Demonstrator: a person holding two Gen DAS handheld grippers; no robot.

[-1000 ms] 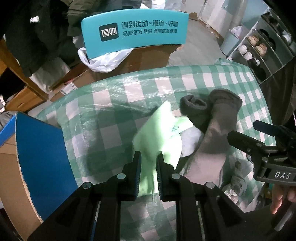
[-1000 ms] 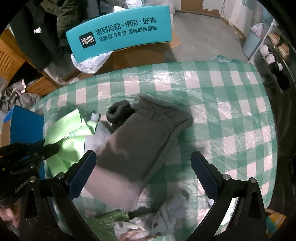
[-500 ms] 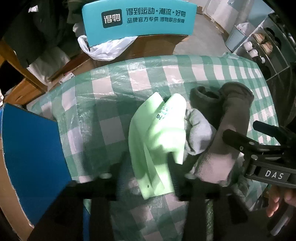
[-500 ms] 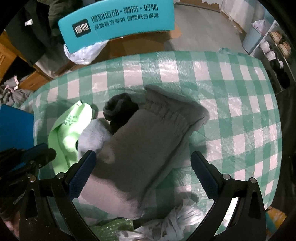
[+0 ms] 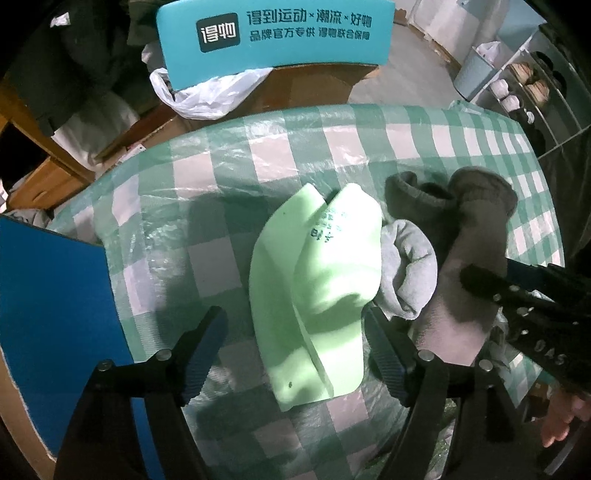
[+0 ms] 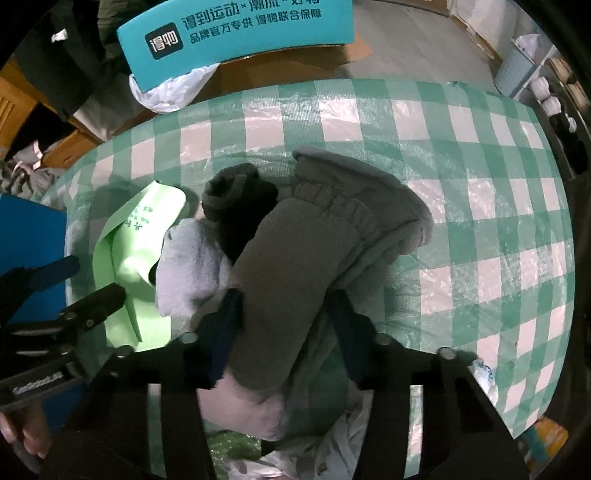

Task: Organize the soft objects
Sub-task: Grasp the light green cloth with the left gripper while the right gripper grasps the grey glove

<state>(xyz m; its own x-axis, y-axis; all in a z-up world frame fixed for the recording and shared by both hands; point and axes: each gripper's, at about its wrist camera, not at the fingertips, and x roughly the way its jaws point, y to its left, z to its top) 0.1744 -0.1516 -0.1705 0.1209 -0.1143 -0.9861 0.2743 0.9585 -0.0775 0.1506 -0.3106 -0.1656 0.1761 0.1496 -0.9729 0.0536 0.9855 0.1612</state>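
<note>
The small dark print on the folded pale green cloth (image 5: 314,288) is too fine to read. The light grey knitted sock (image 5: 406,273) is partly hidden under that cloth. The near end of the long brown-grey fleece sock (image 6: 295,273) is hidden behind the right gripper (image 6: 284,332). The blue board (image 5: 55,314) is cut off at the left edge.

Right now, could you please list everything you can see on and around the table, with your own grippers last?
Tablecloth: one, green-and-white check, covering the table.
Green pouch: one, pale green, table centre, between the open left jaws, untouched.
Brown sock: one, grey-brown, right of the pouch.
Light grey sock: one, between pouch and brown sock.
Dark sock: one, charcoal, behind the others.
Teal sign: one, beyond the table.
Blue board: one, left edge.
Left gripper: black, jaws just opened.
Right gripper: black, closed on the brown sock.
</note>
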